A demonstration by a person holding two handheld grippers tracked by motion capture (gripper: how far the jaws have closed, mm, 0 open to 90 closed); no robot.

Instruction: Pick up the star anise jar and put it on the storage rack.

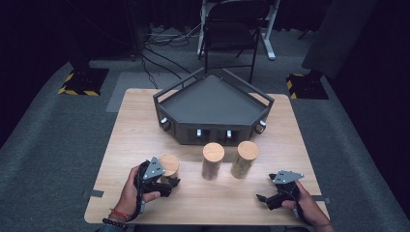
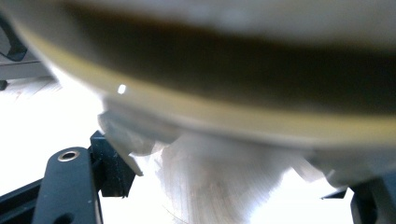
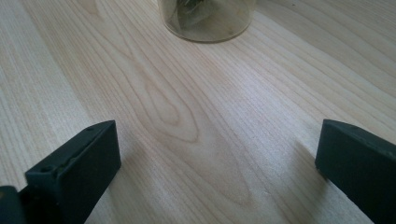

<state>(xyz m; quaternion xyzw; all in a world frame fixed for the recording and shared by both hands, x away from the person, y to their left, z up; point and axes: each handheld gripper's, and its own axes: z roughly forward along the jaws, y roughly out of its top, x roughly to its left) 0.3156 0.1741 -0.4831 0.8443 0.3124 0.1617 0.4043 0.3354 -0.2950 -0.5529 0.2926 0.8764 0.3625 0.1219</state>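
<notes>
Three cork-topped cylinder jars stand in a row on the wooden table (image 1: 145, 121). My left gripper (image 1: 170, 183) is shut on the left jar (image 1: 169, 165), low on the side facing the person. In the left gripper view that jar (image 2: 224, 74) is a large blur pressed close between the jaws of the left gripper (image 2: 219, 205). The middle jar (image 1: 212, 161) and right jar (image 1: 244, 159) stand upright and free. My right gripper (image 1: 264, 198) rests low at the front right, open and pointing left. In the right gripper view the open gripper (image 3: 215, 163) has bare wood between its jaws, with a clear jar base (image 3: 205, 18) ahead.
A dark five-sided tray (image 1: 176, 87) with raised rails sits at the back middle of the table, just behind the jars. Beyond the table are a black chair (image 1: 229, 34), floor cables and hazard-striped stand bases.
</notes>
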